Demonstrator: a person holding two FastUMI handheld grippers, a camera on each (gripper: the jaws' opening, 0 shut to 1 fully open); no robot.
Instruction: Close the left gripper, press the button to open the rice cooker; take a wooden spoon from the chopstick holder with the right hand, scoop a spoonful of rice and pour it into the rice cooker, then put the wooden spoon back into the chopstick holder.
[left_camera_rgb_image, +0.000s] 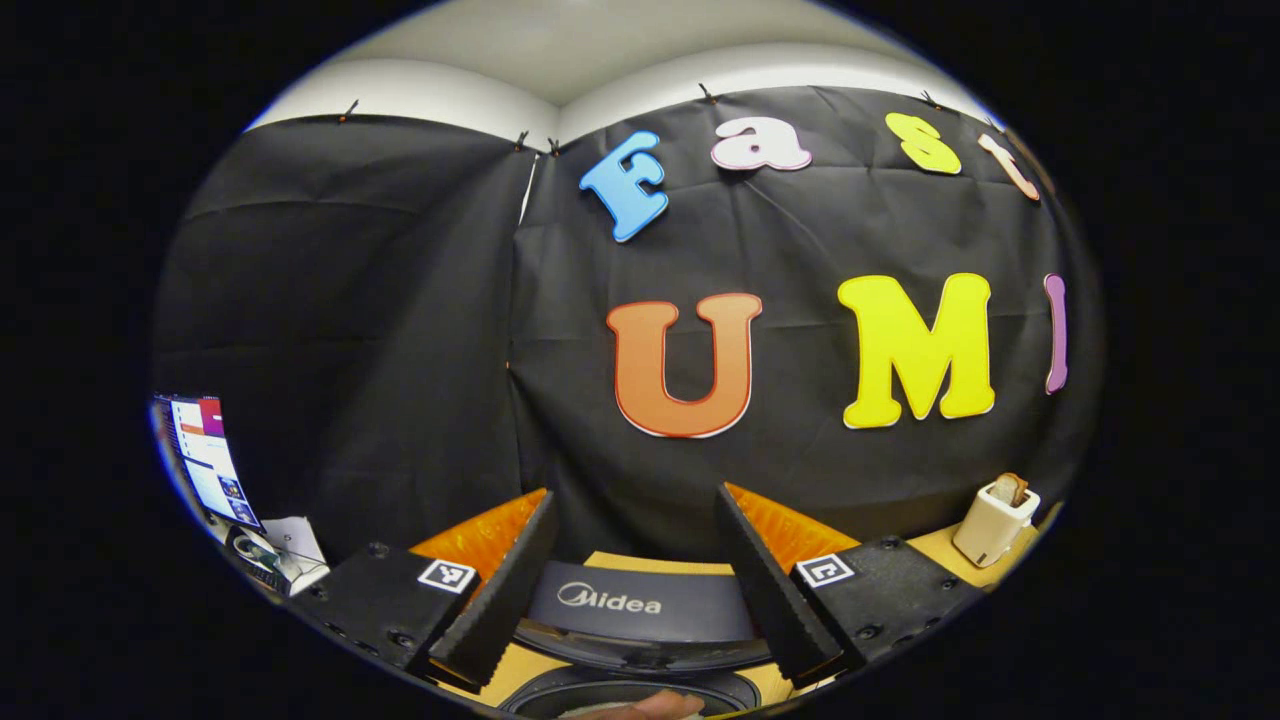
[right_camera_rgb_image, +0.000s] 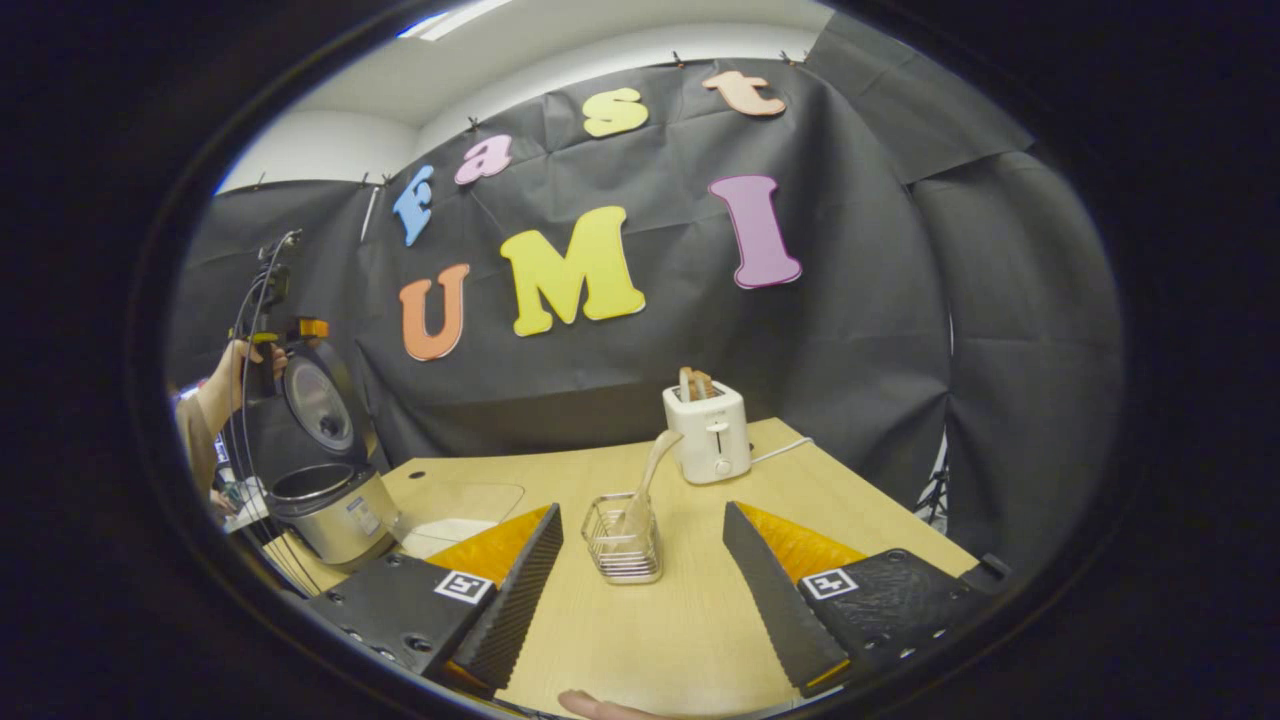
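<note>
**Spoon sits dead ahead of the right tool, lid's already up**

Left gripper view: left tool (left_camera_rgb_image: 640, 650) is spread wide, nothing between the fingers. Right under/ahead of it is the rice cooker (left_camera_rgb_image: 640, 615), dark lid panel facing the cam and the pot rim just below. Toaster (left_camera_rgb_image: 993, 522) is off to the right on the counter (left_camera_rgb_image: 930, 545). So imo the button step looks done and this tool just needs to stay out of the way.

Right gripper view: right tool (right_camera_rgb_image: 640, 590) also wide, empty. Chopstick holder (right_camera_rgb_image: 622, 538) stands straight ahead between the finger lines, a bit left of center, w/ the wooden spoon (right_camera_rgb_image: 650, 470) poking up out of it, handle leaning up-right toward the toaster (right_camera_rgb_image: 708, 432). Long axis is near upright, so the grab prob wants to come in level on the handle above the wire rim. Open rice cooker (right_camera_rgb_image: 322, 500) is far left near the counter edge, w/ the other hand (right_camera_rgb_image: 228, 385) by it. Plenty of bare counter btw holder and cooker. Can't make out where the rice is.
</note>
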